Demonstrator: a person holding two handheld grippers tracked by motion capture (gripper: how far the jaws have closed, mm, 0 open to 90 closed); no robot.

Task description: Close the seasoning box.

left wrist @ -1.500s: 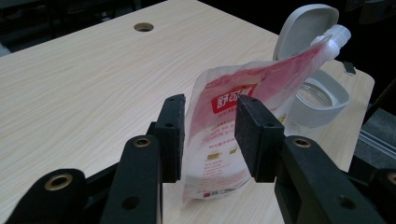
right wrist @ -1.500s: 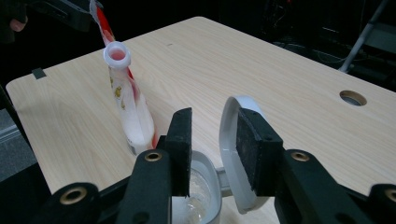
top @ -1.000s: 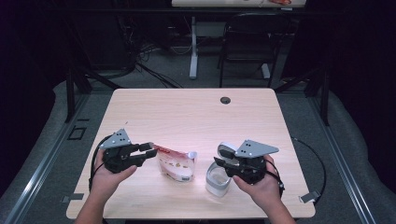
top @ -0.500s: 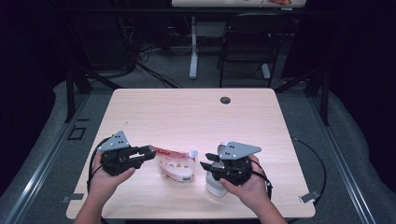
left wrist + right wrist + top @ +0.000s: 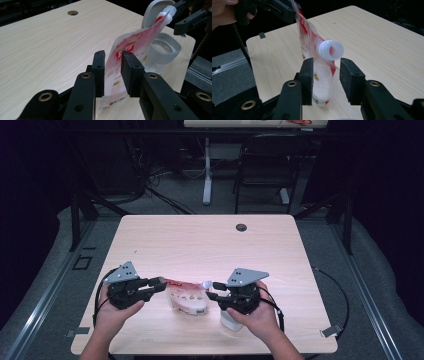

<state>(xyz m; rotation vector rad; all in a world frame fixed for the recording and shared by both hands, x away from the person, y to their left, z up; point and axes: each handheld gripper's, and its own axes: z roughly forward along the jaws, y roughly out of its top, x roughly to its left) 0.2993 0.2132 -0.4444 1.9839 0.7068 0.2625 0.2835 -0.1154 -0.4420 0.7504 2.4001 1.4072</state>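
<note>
– At the near edge of the table (image 5: 200, 245), what is the state of each gripper?

– Left gripper (image 5: 113, 57): the jaws have just been closing and now clamp the flat end of the pouch (image 5: 130, 47), one pad on each face. Right gripper (image 5: 327, 62): the jaws have just been opening and stand wide. The spout (image 5: 331, 50) lies between them, but neither pad presses on it.

– Why is the pouch held that way?

– The left grip at the end opposite the spout appears to serve as an anchor. It keeps the pouch raised off the table with the spout end free. The right gripper is therefore lined up on the spout, probably to take it and steer it.

– Where is the pouch relative to the receiving container?

– It hangs between the two grippers, and its spout is near the jar (image 5: 163, 48). The jar stands on the table close under the right hand, with its hinged lid (image 5: 153, 11) tipped back and its mouth open.

– Contents?

– The spout carries no cap. The pouch is translucent with red print, and its fill level cannot be read. The jar shows a pale layer at the bottom, which cannot be identified.
</note>
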